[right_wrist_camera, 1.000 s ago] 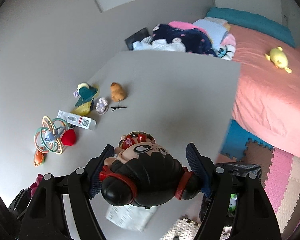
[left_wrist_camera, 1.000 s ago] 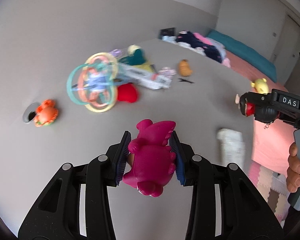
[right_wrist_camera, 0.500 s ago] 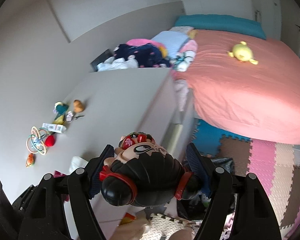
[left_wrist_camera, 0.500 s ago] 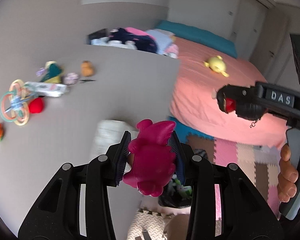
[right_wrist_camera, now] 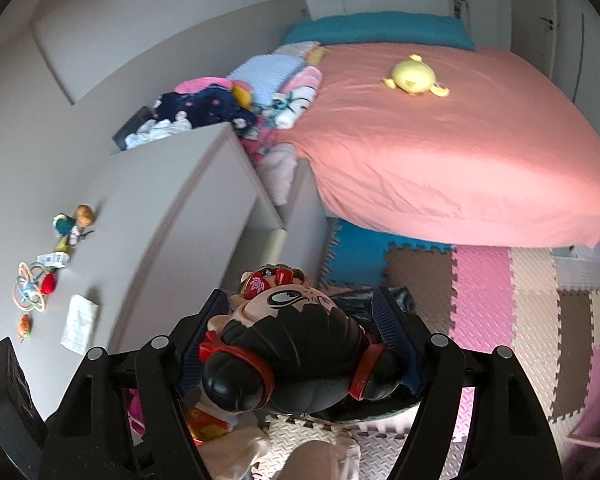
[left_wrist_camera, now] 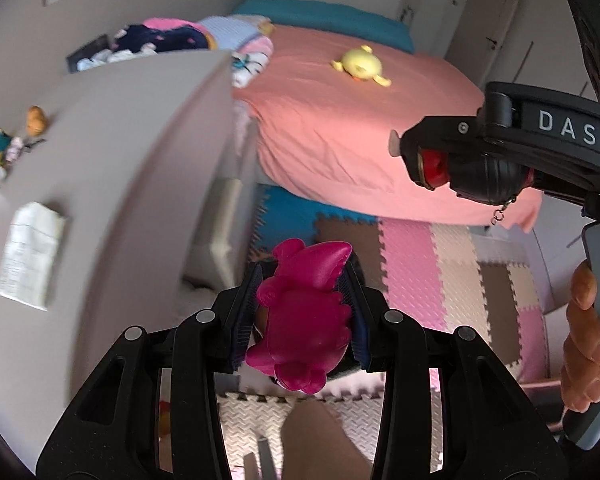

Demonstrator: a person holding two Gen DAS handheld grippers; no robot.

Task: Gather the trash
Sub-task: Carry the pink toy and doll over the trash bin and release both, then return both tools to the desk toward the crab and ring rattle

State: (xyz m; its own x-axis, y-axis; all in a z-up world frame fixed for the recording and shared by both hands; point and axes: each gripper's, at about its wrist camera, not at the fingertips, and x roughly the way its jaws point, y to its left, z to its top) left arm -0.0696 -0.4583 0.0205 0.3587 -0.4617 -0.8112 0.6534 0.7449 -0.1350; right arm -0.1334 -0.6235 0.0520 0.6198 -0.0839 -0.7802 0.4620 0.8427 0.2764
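While both grippers swung from desktop toward floor mats (left_wrist_camera: 452, 264), left gripper (left_wrist_camera: 302, 316) clamps magenta toy (left_wrist_camera: 300, 320), right gripper (right_wrist_camera: 300, 340) figurine (right_wrist_camera: 296, 344).

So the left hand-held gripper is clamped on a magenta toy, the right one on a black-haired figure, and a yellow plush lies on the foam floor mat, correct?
Not quite. The yellow plush lies on the pink bed, not the floor mat, as the right wrist view shows. The left hand-held gripper does clamp the magenta toy, and the right one the black-haired figure.
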